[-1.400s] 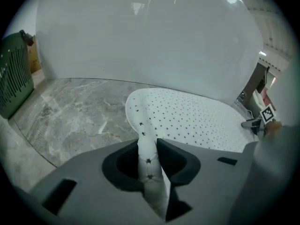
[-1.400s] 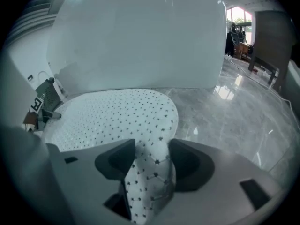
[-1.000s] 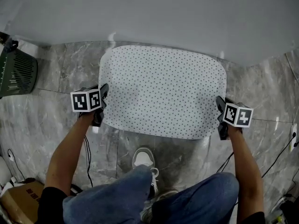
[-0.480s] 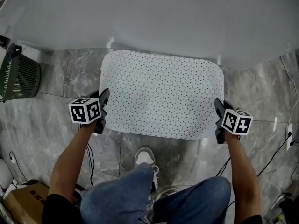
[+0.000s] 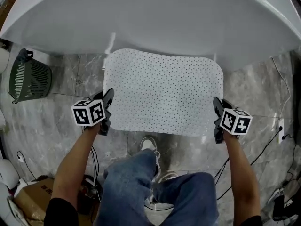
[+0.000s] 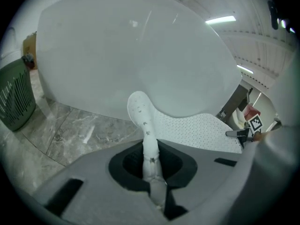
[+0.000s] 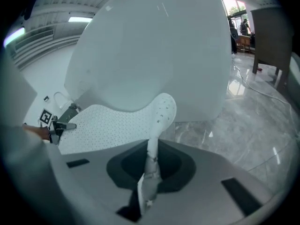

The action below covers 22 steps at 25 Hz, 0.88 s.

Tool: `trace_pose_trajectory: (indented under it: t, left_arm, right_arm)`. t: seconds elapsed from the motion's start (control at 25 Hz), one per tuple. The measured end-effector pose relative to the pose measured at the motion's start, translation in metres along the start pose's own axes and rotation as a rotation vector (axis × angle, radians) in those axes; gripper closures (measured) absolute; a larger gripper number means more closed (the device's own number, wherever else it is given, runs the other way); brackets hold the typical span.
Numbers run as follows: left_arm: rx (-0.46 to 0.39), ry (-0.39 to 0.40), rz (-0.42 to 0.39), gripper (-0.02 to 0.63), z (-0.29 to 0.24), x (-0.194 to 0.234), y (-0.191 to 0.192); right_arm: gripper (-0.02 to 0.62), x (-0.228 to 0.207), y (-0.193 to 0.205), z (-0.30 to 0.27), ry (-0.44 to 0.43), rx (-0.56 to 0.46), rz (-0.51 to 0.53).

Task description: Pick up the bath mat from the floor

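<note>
The white dotted bath mat hangs spread out between my two grippers, in front of the tub. In the head view my left gripper is shut on the mat's left edge and my right gripper on its right edge. In the left gripper view my left gripper pinches a curled fold of the bath mat, which stretches away to the right gripper. In the right gripper view my right gripper clamps the bath mat, with the left gripper at its far end.
A large white bathtub fills the far side. A green slatted basket stands on the grey marble floor at left. A cardboard box and cables lie near the person's legs and shoe.
Both grippers stay clamped on the mat's edges. The view has pulled back and more of the tub shows. The mat and grippers sit a little lower in the frame.
</note>
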<state>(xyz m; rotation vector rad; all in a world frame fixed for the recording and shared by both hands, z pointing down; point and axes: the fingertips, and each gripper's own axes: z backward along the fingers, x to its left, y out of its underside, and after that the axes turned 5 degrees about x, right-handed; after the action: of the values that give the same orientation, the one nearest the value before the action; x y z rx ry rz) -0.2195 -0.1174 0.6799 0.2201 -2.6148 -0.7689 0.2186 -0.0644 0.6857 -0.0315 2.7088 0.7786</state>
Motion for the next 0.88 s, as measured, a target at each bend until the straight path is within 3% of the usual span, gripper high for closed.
trace_pose_trajectory:
  t: [0.64,0.88]
  left_arm:
    - [-0.039,-0.009,-0.006,0.578,0.209,-0.092,-0.137]
    - [-0.05,-0.011,-0.023,0.577,0.286,-0.119,-0.172]
  right_arm:
    - [0.568,0.092,-0.127,0.222,0.008,-0.061,0.02]
    - [0.568,0.12,-0.16,0.294,0.036,-0.083,0.044]
